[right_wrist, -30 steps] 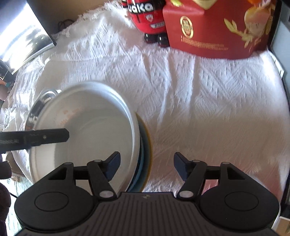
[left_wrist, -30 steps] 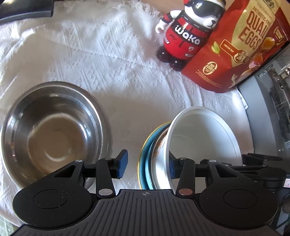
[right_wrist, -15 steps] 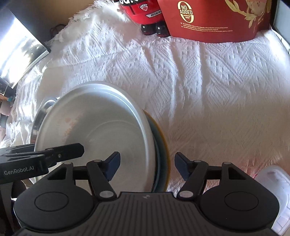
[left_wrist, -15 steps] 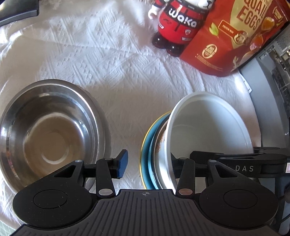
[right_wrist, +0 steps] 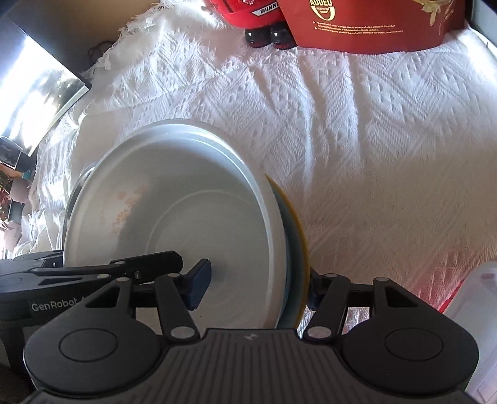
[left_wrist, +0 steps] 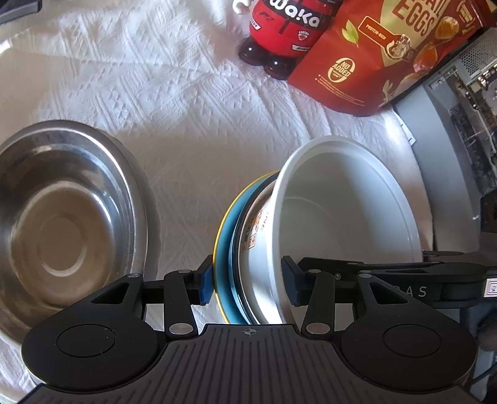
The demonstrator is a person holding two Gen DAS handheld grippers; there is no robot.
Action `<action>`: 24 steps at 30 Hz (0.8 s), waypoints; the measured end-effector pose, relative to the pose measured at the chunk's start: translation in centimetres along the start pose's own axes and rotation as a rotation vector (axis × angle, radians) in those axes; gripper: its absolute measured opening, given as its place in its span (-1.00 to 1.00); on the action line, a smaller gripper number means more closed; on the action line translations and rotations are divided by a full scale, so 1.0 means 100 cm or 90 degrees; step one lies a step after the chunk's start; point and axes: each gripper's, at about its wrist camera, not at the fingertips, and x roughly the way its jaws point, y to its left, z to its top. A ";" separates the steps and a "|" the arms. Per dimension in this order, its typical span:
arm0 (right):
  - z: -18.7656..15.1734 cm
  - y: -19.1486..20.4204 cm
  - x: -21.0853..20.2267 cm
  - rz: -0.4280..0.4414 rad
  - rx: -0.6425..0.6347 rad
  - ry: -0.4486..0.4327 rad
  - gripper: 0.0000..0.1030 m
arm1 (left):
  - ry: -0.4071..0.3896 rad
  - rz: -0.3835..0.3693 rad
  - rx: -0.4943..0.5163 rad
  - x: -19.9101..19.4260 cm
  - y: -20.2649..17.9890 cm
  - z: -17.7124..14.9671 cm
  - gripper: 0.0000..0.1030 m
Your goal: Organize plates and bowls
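White plastic bowl [left_wrist: 348,211], thin-walled with orange print on its outside, sits nested on a blue plate with a yellow rim [left_wrist: 225,236]. The two form a stack [left_wrist: 264,248] tipped up on edge over the white woven tablecloth [left_wrist: 186,108].

The left gripper [left_wrist: 248,281] is clamped across the near edge of that stack. One blue pad lies against the plate's underside at the rim and the other against the inside of the bowl's wall, so its jaws stand wide but are gripping.

The right gripper [right_wrist: 254,292] straddles the opposite edge, and its jaws have just been closing. The plate's rim and the bowl's wall are between them, but the inner pad looks clear of the wall, so it reads as not yet gripping. Its outer pad is mostly hidden behind the plate.

Just beside the stack on the left lies an empty stainless-steel bowl [left_wrist: 62,223], upright on the cloth. A red figure-shaped bottle [left_wrist: 279,25] and a red pouch of quail eggs [left_wrist: 372,62] stand well apart at the far edge.

The white bowl should be light and a little springy, so hard squeezing may flex it. Its smooth wall could also slide against the plate, which looks stiffer, heavier and breakable. Pinching rim and wall together on both sides seems the safest hold.
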 end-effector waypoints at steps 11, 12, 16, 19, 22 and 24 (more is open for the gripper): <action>-0.017 0.013 0.002 0.032 -0.002 0.040 0.21 | 0.019 0.003 -0.041 -0.018 0.011 -0.030 -0.05; -0.019 0.014 0.004 0.024 -0.011 0.037 0.22 | 0.014 0.007 -0.044 -0.017 0.010 -0.030 -0.05; -0.019 0.016 0.005 0.021 -0.018 0.029 0.25 | 0.006 0.018 -0.040 -0.013 0.007 -0.030 0.02; -0.018 0.017 0.006 0.020 -0.017 0.026 0.24 | 0.007 0.013 -0.053 -0.012 0.011 -0.029 0.02; -0.019 0.013 0.004 0.028 -0.018 0.026 0.23 | 0.002 0.017 -0.050 -0.012 0.009 -0.031 0.02; -0.020 0.012 0.005 0.033 -0.022 0.024 0.23 | -0.002 0.017 -0.049 -0.012 0.009 -0.032 0.02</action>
